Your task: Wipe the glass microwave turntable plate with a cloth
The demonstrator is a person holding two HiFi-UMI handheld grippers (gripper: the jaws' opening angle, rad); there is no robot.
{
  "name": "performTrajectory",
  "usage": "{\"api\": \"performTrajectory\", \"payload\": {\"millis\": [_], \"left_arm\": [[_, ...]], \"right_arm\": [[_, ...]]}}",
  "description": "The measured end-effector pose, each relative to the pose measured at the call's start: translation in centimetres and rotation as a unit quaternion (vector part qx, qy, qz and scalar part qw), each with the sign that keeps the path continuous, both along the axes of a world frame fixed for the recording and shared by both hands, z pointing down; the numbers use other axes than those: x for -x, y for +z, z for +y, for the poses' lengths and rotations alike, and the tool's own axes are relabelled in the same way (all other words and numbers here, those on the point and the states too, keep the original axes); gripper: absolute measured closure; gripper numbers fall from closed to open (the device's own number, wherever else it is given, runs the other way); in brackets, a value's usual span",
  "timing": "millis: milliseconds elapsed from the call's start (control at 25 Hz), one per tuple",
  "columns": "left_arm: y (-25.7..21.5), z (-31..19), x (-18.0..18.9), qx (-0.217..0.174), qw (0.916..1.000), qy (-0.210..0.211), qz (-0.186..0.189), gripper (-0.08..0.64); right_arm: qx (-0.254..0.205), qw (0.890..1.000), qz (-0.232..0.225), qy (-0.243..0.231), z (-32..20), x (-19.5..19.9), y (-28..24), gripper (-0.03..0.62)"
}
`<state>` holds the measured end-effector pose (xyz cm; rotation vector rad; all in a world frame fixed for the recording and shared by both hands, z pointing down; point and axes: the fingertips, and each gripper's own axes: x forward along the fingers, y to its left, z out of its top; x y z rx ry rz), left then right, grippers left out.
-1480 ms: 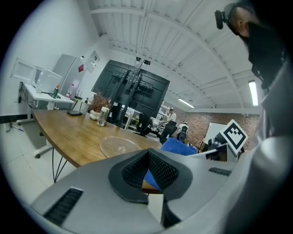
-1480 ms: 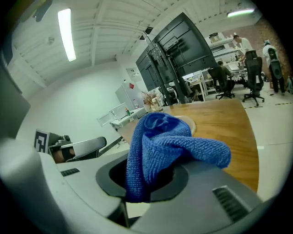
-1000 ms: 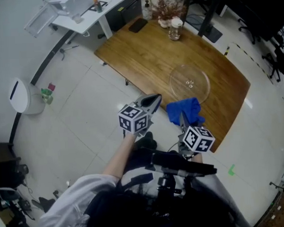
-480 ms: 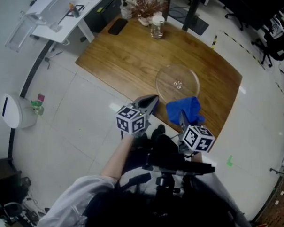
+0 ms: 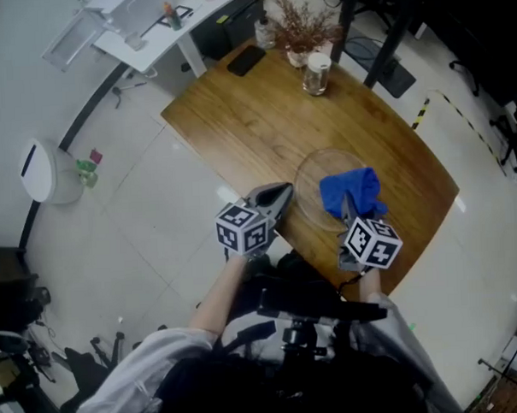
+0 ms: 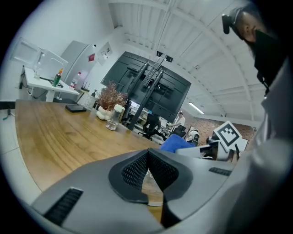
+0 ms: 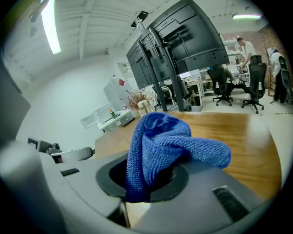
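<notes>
The clear glass turntable plate (image 5: 313, 183) lies on the wooden table (image 5: 263, 107) near its front edge. My right gripper (image 5: 347, 208) is shut on a bunched blue cloth (image 5: 350, 191), which hangs over the plate's right half; the cloth (image 7: 160, 141) fills the jaws in the right gripper view. My left gripper (image 5: 275, 196) is shut with nothing in it, its tips at the table's front edge just left of the plate. The left gripper view shows its pads pressed together (image 6: 147, 168) with the plate's rim (image 6: 153, 194) just beyond them.
A glass jar (image 5: 317, 73), a pot of dried flowers (image 5: 299, 30) and a dark phone (image 5: 246, 60) stand at the table's far end. A white desk (image 5: 161, 22) is at the back left. A white bin (image 5: 45, 172) sits on the tiled floor at left.
Both grippers have come closer to the table. The blue cloth, earlier held short of the plate, now hangs over its right half. The left gripper's tips now reach the table edge.
</notes>
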<state>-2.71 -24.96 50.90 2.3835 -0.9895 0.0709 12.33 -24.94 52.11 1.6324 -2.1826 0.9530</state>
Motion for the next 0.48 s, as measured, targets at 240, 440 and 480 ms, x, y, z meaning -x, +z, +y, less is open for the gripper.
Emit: {"api": "performTrajectory", "payload": {"millis": [240, 440, 480], "left_arm": [[1.2, -0.4, 2.3, 0.023, 0.9986, -0.044, -0.022, 0.561], [2.0, -0.2, 2.9, 0.038, 0.9972, -0.055, -0.033, 0.560], [2.2, -0.2, 2.8, 0.040, 0.9971, -0.054, -0.034, 0.560]], "right_arm": [[-0.005, 0.999, 0.030, -0.035, -6.6, 1.1, 1.7, 0.514], [0.013, 0.998, 0.044, -0.043, -10.0, 2.5, 4.0, 0.514], [0.017, 0.997, 0.052, -0.046, -10.3, 2.6, 4.4, 0.514]]}}
